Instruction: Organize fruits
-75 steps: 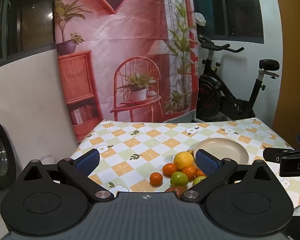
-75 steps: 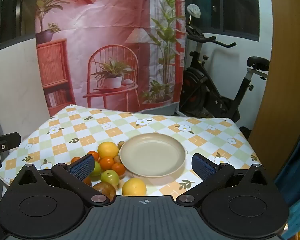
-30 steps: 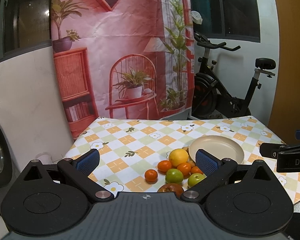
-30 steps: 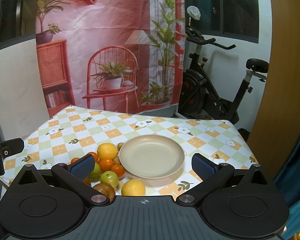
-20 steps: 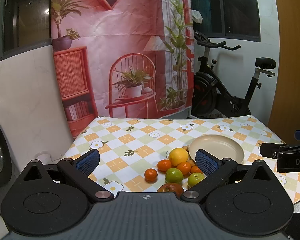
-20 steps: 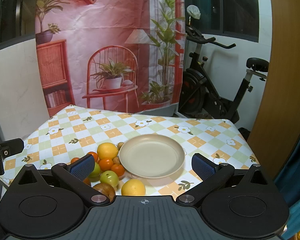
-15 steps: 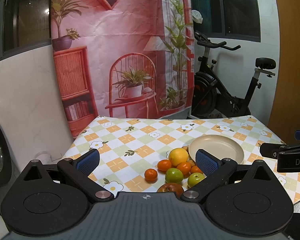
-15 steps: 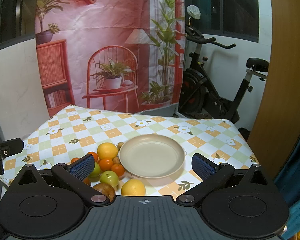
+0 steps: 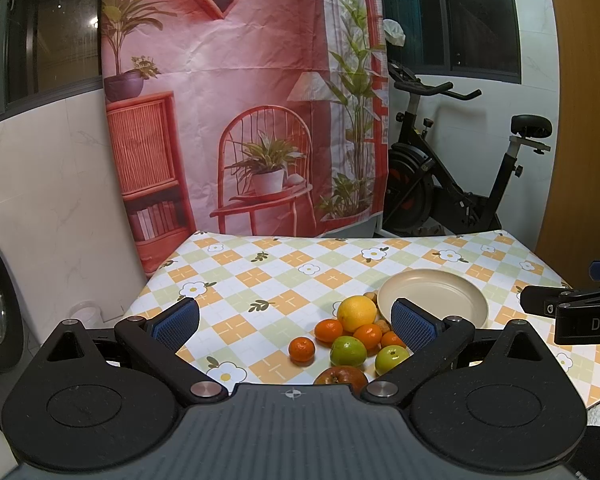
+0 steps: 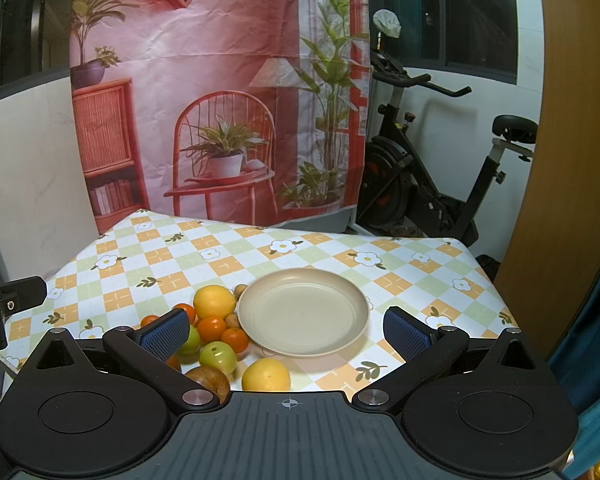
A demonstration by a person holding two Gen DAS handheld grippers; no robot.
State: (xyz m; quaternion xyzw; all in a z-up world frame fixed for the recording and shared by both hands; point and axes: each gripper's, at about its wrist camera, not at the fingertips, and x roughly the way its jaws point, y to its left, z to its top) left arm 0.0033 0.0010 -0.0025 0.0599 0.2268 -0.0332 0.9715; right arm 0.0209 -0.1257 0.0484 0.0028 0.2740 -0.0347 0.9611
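Nothing has been sorted yet, as far as I can tell. The left tongs are wide apart and hold nothing. The right tongs are wide apart too, with nothing in them. Both hang above the near edge of the worktop, not touching any fruit.

Closest to the right tongs sits a brown apple, partly hidden behind the tong body, and just beside it a yellow-orange fruit. A little farther are two green apples and some small oranges, all bunched together and touching. Behind them is a big yellow fruit. Little brown nut-like things peek out between the fruit and the plate; they are too small to name.

The tan plate lies just beside the pile, and it has nothing on it. So all the fruit is left to move, probably onto that plate.

One green apple is half covered by the right tongs' left finger. How many small oranges there are is hard to count.
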